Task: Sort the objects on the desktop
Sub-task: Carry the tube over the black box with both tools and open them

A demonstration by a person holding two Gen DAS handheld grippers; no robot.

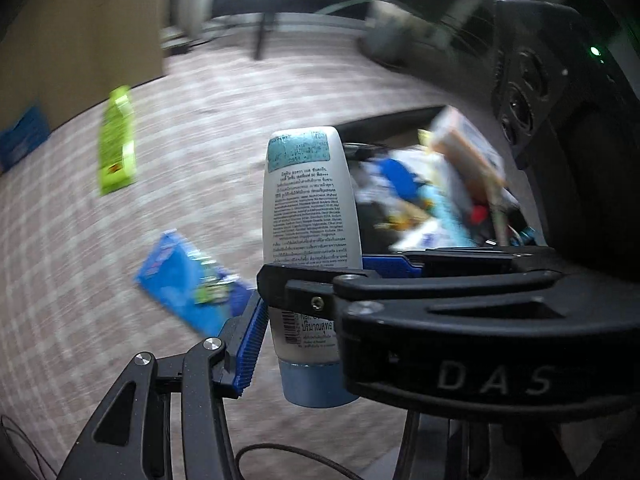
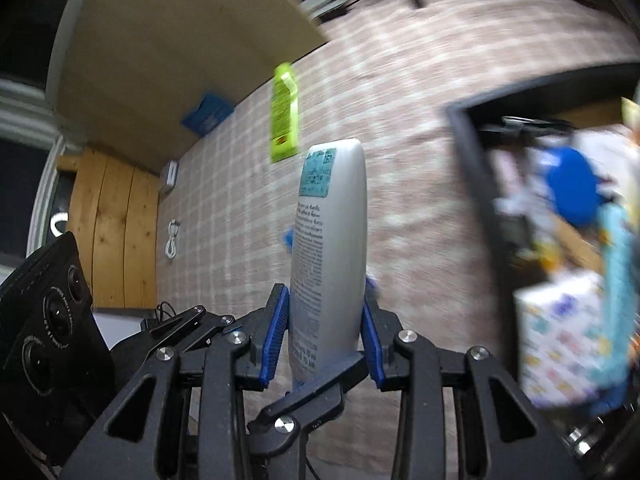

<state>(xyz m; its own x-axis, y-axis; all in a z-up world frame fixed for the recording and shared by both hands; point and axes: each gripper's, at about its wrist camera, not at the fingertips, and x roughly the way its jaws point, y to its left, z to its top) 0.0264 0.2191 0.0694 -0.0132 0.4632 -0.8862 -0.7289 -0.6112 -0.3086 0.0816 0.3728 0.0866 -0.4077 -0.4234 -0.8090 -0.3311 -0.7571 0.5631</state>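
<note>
A white tube with a blue cap is held cap-down above the checked tablecloth. Both grippers hold it. In the left wrist view my left gripper has one blue pad on the tube's left, and the right gripper crosses in front from the right. In the right wrist view my right gripper has its blue pads pressed on both sides of the tube. A black box full of mixed items lies to the right.
A green packet and a blue packet lie on the tablecloth; the green packet also shows in the right wrist view. A white cable lies near a wooden edge. The box in the left wrist view is crowded.
</note>
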